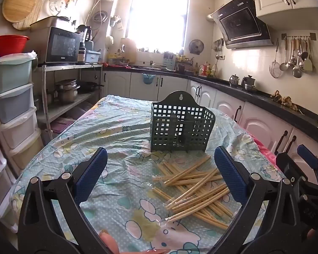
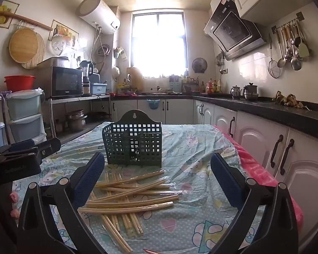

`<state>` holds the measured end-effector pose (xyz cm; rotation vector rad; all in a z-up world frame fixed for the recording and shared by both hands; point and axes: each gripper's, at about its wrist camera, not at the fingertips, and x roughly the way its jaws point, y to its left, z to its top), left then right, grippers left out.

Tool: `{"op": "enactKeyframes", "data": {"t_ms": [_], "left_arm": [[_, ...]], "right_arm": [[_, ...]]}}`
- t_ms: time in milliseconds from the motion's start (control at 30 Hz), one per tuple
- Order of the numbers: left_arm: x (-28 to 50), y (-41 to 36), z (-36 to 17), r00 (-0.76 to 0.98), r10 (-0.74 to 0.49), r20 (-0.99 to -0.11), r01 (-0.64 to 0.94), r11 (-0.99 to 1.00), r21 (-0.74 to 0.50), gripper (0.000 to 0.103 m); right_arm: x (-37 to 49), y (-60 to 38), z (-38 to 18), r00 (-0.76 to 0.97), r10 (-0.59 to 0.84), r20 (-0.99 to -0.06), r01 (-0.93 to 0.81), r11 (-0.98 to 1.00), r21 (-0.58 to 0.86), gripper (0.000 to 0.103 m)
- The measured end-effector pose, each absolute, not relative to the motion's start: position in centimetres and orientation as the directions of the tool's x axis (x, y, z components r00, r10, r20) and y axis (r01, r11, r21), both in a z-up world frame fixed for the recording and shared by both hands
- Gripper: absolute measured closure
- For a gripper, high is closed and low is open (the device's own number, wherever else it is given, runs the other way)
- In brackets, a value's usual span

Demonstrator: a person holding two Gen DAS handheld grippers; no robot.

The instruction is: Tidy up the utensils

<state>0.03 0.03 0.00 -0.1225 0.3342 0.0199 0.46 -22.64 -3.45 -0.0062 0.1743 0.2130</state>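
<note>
Both released: left claw (image 1: 160, 175) and right claw (image 2: 156, 178) spread wide, grasping nothing, poised over loose chopsticks (image 1: 198, 192) heaped on the counter (image 1: 120, 131) just in front of the green basket (image 1: 181, 124). Risky: crossed sticks rolling or scattering, crinkled plastic cover snagging, light basket tipping. Right counter edge near; open room left.

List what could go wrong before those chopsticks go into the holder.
The chopsticks lie crossed in a loose pile, so a pinch may lift several or scatter them. The green holder stands free on the wrinkled tablecloth and could tip when nudged. Both grippers are open and empty.
</note>
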Motion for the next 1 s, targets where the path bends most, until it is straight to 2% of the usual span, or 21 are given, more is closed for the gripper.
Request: {"op": "enactKeyframes", "data": {"t_ms": [1000], "left_arm": [[-0.45,-0.2,0.45,0.953,-0.009,-0.303,-0.025,0.994,-0.109,0.01]], "right_arm": [[0.36,-22.56,-3.42,0.962,0.205,-0.183,-0.21,0.978,-0.011,0.006]]}}
